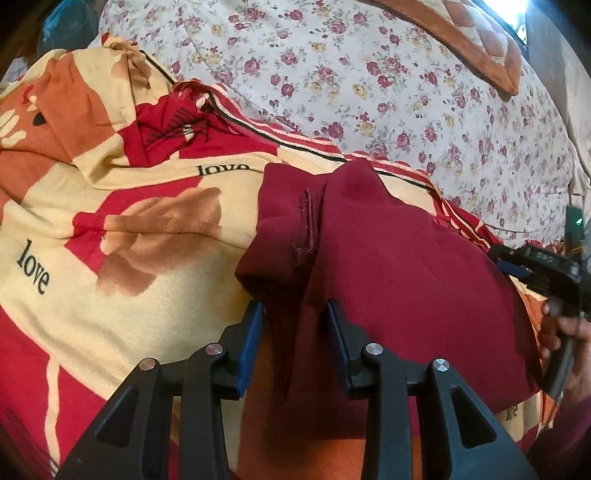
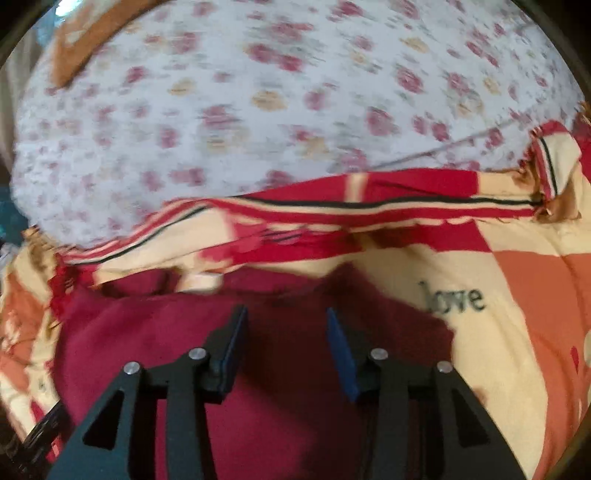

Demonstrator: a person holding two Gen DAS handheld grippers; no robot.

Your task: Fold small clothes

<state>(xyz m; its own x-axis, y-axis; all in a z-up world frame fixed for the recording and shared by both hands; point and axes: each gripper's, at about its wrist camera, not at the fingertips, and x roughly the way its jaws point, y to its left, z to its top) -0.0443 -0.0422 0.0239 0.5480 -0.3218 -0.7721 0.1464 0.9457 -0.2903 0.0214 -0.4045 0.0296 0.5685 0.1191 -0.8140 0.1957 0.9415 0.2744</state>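
A dark maroon garment (image 1: 388, 266) lies rumpled on a red, cream and orange blanket (image 1: 122, 229) printed with "love". A seam runs down its raised left fold. My left gripper (image 1: 293, 314) is open, its blue pads on either side of a hanging fold of the garment. The right gripper (image 1: 546, 273) shows at the right edge of the left wrist view, held by a hand at the garment's right side. In the right wrist view the right gripper (image 2: 284, 317) is open over the maroon garment (image 2: 147, 339). That view is blurred.
A white sheet with small red flowers (image 1: 369, 85) covers the bed beyond the blanket and shows in the right wrist view (image 2: 258, 92). An orange-edged pillow or quilt (image 1: 461, 33) lies at the far side. The blanket's striped edge (image 2: 332, 206) runs across the right wrist view.
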